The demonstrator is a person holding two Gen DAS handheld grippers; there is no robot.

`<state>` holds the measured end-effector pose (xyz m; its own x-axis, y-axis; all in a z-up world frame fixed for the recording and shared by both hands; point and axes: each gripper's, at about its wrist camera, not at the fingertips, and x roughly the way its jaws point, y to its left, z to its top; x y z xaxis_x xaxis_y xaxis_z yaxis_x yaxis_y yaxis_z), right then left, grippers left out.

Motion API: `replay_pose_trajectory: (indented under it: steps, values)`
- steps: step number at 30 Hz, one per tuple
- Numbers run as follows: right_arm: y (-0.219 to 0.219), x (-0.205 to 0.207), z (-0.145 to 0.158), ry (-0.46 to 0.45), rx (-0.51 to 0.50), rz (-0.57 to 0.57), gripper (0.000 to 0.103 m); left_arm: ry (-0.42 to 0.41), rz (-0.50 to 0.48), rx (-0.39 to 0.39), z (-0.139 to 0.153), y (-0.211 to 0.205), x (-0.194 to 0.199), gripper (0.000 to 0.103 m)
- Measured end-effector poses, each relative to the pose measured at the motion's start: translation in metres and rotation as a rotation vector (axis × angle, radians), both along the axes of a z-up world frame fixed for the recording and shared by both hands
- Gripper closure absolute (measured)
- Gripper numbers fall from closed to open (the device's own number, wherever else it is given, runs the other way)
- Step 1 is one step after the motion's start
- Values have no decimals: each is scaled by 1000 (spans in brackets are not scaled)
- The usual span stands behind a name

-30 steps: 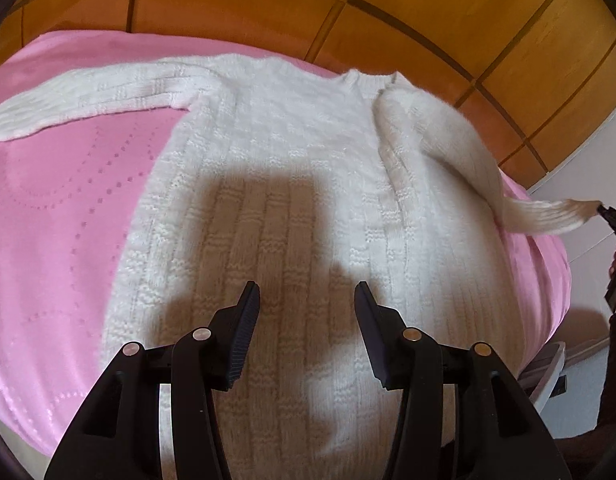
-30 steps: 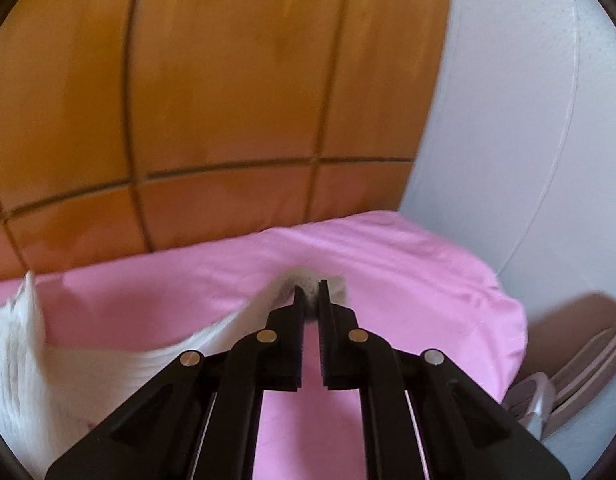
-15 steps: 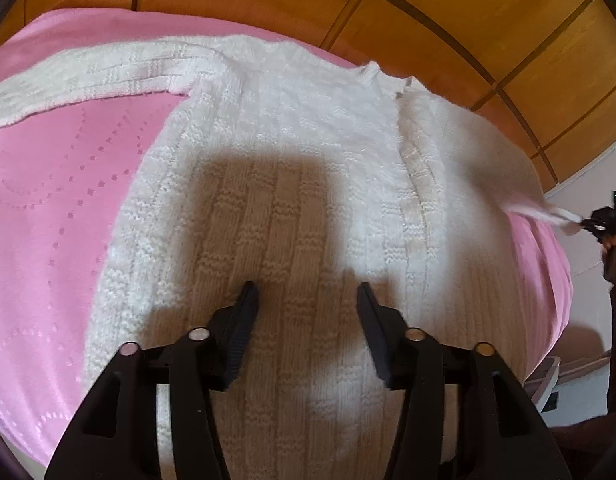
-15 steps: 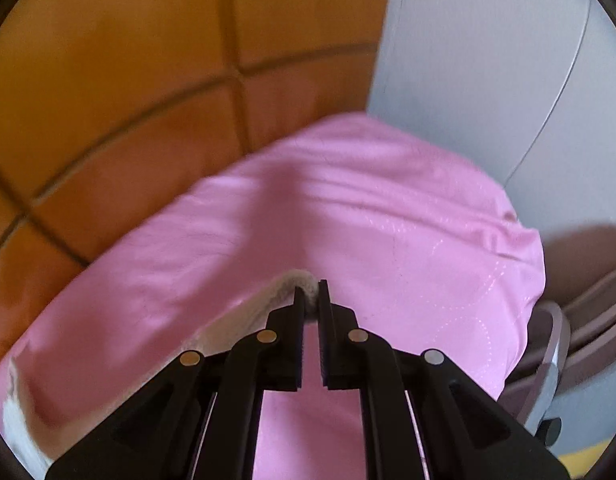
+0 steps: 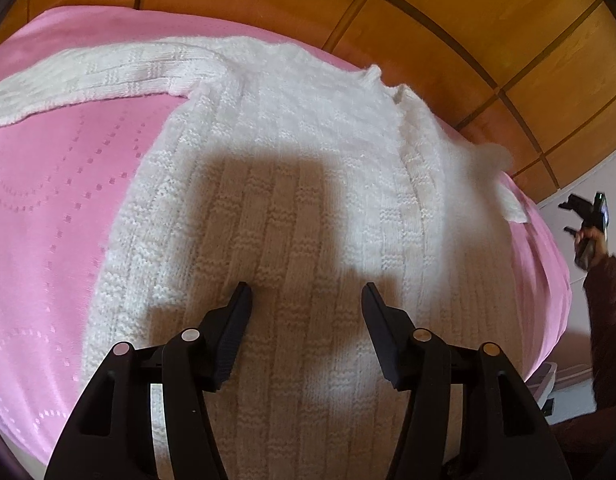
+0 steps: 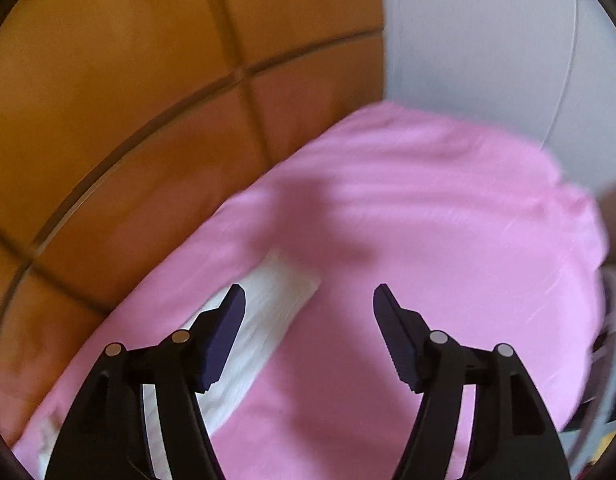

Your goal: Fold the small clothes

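The left gripper [image 5: 305,300] hovers spread and empty over the white sweater [image 5: 291,184], which lies flat on the pink bedspread [image 5: 47,208]; its far sleeve [image 5: 83,84] is stretched out. From the right wrist, the right gripper [image 6: 310,302] has just been opening, with nothing between its jaws, and the near sleeve [image 6: 263,308] lies laid out beside its fingers. I'd smooth that cuff straight before folding, since loose knit bunches easily.
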<state>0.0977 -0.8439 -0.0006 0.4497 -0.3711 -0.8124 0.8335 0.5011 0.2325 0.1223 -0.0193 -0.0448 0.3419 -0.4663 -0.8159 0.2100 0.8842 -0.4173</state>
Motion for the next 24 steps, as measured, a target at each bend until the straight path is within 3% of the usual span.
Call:
replay_pose_trajectory:
  steps: [4, 7, 9, 13, 16, 17, 19, 21, 24]
  values:
    - [32, -8, -47, -83, 150, 109, 44, 6, 11, -12, 0, 2, -2, 47]
    - [38, -1, -91, -126, 261, 88, 57, 2, 10, 0, 4, 4, -5, 47]
    - [35, 7, -110, -165, 312, 45, 58, -4, 18, 13, 7, 5, -7, 47]
    - [29, 30, -111, -188, 252, 5, 59, -2, 56, 29, 10, 13, -8, 47]
    - [29, 45, -103, -75, 183, 49, 97, 9, 78, 39, 6, 16, -7, 47]
    - [31, 45, -99, -54, 161, 56, 98, 10, 82, 45, 5, 16, -7, 47]
    - [40, 36, -82, 20, 20, 72, 98, -5, 81, 61, 6, 17, -6, 47]
    - [40, 15, -74, 94, -91, 21, 98, -29, 89, 87, 9, 20, -5, 47]
    - [23, -35, -85, 185, -97, -102, 98, -72, 128, 154, 14, 35, -4, 47]
